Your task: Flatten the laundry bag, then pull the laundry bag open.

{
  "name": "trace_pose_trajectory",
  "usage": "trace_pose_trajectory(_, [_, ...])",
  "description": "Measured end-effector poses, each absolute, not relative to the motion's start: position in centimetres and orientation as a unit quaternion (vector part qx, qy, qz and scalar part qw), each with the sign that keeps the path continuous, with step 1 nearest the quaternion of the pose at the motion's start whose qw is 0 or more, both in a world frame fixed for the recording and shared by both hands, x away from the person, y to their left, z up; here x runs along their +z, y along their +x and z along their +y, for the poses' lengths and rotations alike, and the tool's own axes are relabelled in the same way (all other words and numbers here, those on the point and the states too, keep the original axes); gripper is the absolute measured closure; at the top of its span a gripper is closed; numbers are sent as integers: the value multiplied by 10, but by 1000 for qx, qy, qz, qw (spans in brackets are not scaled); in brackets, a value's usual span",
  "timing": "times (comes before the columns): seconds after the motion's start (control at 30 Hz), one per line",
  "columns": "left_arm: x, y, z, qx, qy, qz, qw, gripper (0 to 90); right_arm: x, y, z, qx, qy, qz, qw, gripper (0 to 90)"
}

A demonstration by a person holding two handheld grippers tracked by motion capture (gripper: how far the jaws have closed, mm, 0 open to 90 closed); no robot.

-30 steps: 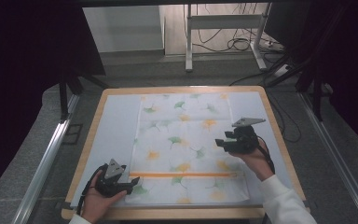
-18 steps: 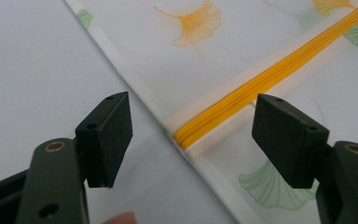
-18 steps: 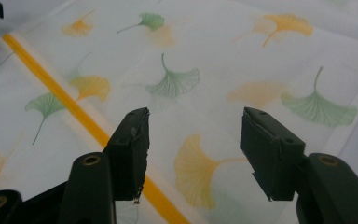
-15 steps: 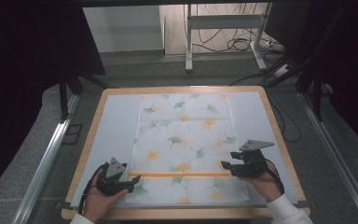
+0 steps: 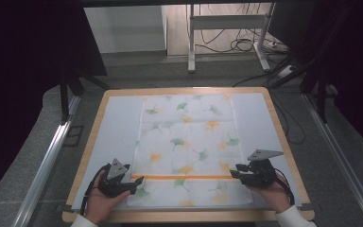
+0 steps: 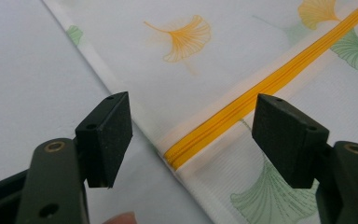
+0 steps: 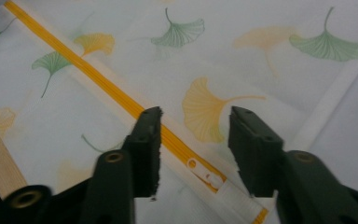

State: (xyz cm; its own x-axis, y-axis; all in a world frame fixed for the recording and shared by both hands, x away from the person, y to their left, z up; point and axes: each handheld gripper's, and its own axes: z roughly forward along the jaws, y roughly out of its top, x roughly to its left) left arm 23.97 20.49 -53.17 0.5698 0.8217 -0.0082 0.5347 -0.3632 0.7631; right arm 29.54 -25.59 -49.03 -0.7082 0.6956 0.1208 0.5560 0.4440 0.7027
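A white cloth (image 5: 189, 137) printed with green and orange ginkgo leaves lies flat on the table, with an orange zipper (image 5: 184, 178) running across it near the front. My left gripper (image 5: 134, 182) rests at the zipper's left end, its jaws wide open either side of that end (image 6: 177, 156). My right gripper (image 5: 234, 174) is at the zipper's right end. Its jaws have just been closing and stand apart around the white zipper pull (image 7: 205, 175) without pressing on it.
The table has a wooden rim (image 5: 184, 90) and a pale mat (image 5: 118, 127) under the cloth. Metal rails (image 5: 47, 161) run along both sides. Beyond the far edge are a metal stand (image 5: 191, 42) and cables (image 5: 238, 45) on the floor.
My right gripper has come from the cloth's right middle toward the front, down to the zipper's right end, and its jaws have narrowed. The left gripper has stayed put.
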Motion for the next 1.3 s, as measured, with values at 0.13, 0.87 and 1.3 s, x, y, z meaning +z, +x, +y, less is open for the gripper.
trace_pose_trajectory(0.13, [-532, 238, 203, 187, 804, 421, 377, 281, -488, 292, -260, 378, 368, 845, 90, 764])
trace_pose_trajectory(0.87, [-508, 258, 109, 160, 839, 337, 396, 247, -495, 295, -281, 347, 384, 851, 89, 889])
trace_pose_trajectory(1.3, [-499, 279, 48, 92, 850, 339, 394, 281, -501, 289, -279, 329, 384, 859, 81, 889])
